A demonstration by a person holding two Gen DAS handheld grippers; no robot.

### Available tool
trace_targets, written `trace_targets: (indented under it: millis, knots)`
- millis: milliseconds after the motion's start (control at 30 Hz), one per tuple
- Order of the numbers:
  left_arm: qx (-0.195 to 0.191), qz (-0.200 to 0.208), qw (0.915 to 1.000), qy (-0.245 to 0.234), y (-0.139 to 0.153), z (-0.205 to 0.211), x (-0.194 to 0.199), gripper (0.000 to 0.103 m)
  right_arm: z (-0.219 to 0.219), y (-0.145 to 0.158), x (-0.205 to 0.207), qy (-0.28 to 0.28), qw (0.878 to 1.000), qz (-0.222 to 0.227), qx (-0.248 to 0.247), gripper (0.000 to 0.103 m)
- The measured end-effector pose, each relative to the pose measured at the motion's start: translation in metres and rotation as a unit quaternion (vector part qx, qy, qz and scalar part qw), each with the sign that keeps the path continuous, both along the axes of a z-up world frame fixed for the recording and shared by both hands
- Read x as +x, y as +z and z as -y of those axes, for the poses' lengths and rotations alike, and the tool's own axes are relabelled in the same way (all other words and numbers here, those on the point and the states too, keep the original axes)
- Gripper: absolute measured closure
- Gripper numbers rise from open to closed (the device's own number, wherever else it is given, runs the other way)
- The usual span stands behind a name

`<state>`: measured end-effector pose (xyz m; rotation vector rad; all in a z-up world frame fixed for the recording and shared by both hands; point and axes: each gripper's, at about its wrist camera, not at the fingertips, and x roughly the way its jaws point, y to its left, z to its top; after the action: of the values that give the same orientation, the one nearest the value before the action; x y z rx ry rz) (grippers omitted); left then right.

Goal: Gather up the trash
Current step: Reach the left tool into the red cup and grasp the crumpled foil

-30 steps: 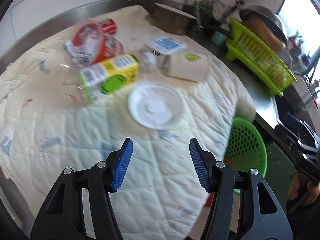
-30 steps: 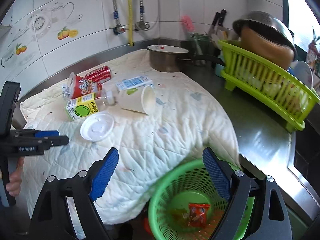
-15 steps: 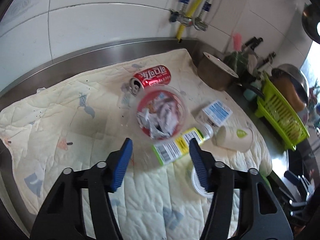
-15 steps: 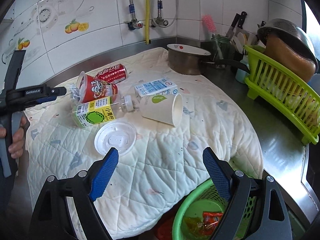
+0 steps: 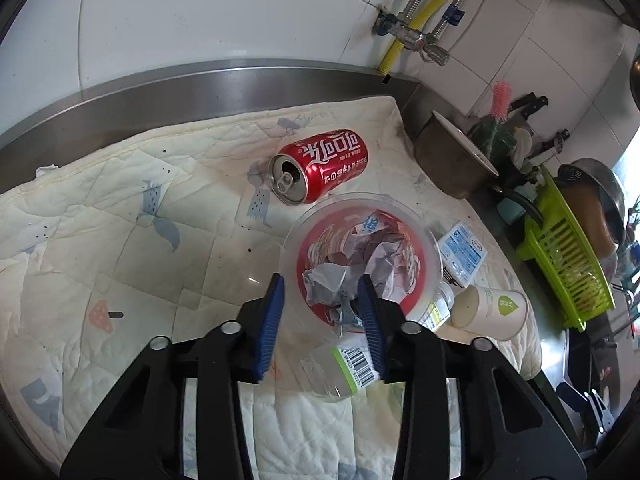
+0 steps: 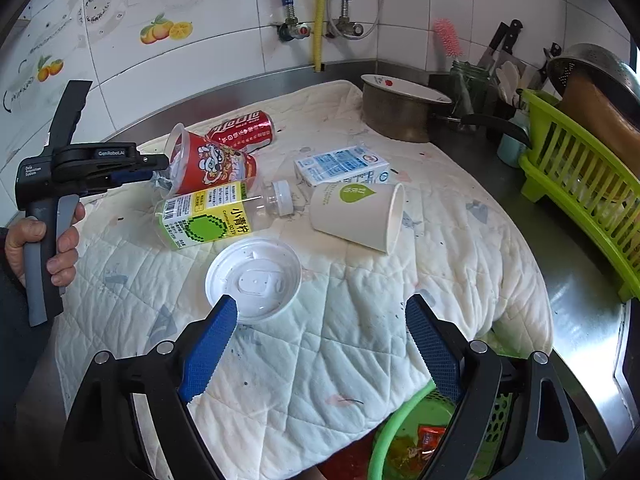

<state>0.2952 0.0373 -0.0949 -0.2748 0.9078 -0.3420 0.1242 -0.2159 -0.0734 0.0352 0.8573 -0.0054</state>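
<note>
Trash lies on a quilted cloth (image 6: 360, 340): a red noodle cup (image 5: 360, 252) on its side with crumpled paper inside, a red cola can (image 5: 320, 164), a clear bottle with a yellow-green label (image 6: 208, 216), a blue-white carton (image 6: 340, 166), a paper cup (image 6: 356, 210) and a white lid (image 6: 254, 278). My left gripper (image 5: 320, 292) straddles the noodle cup's near rim, one finger outside and one inside, jaws partly closed. It also shows in the right wrist view (image 6: 156, 162) at the cup's mouth. My right gripper (image 6: 322, 312) is open and empty, above the cloth near the lid.
A green mesh basket (image 6: 400, 436) with wrappers sits below the cloth's front edge. A metal pot (image 6: 400, 112) stands at the back. A green dish rack (image 6: 580, 172) with a metal bowl stands on the steel counter at right. Tiled wall and pipes lie behind.
My left gripper has swung from the lid to the noodle cup, moved in over its rim, and its jaws have narrowed. My right gripper has moved forward over the cloth.
</note>
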Motion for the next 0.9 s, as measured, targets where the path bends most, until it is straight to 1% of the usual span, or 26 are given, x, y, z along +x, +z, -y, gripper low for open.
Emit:
trace_targets:
  millis: [33, 267, 500, 567, 600, 700, 900]
  knots:
    - [-0.001, 0.0, 1.0, -0.002, -0.001, 0.0, 0.001, 0.072, -0.003, -0.001, 0.003, 0.004, 1.0, -0.002, 0.0, 0.02]
    - [-0.007, -0.007, 0.9998, -0.016, -0.005, -0.001, 0.007, 0.073, -0.025, -0.004, 0.019, 0.036, 0.999, -0.009, -0.005, 0.02]
    - [-0.009, 0.002, 0.9995, -0.03, -0.005, -0.002, 0.01, 0.073, -0.04, -0.005, 0.029, 0.054, 0.998, -0.011, -0.007, 0.02]
    - [-0.013, 0.007, 0.9992, -0.037, -0.004, -0.003, 0.01, 0.081, -0.042, -0.006, 0.029, 0.056, 0.998, -0.012, -0.008, 0.02]
    - [-0.015, 0.007, 0.999, -0.041, -0.003, -0.003, 0.01, 0.088, -0.042, -0.007, 0.03, 0.057, 0.998, -0.014, -0.008, 0.02]
    - [-0.015, 0.015, 0.9986, -0.049, -0.001, -0.002, 0.008, 0.09, -0.044, -0.01, 0.032, 0.058, 0.998, -0.019, -0.009, 0.02]
    - [-0.034, 0.023, 0.998, -0.049, 0.011, -0.006, 0.001, 0.094, -0.045, -0.019, 0.038, 0.06, 0.998, -0.028, -0.008, 0.02]
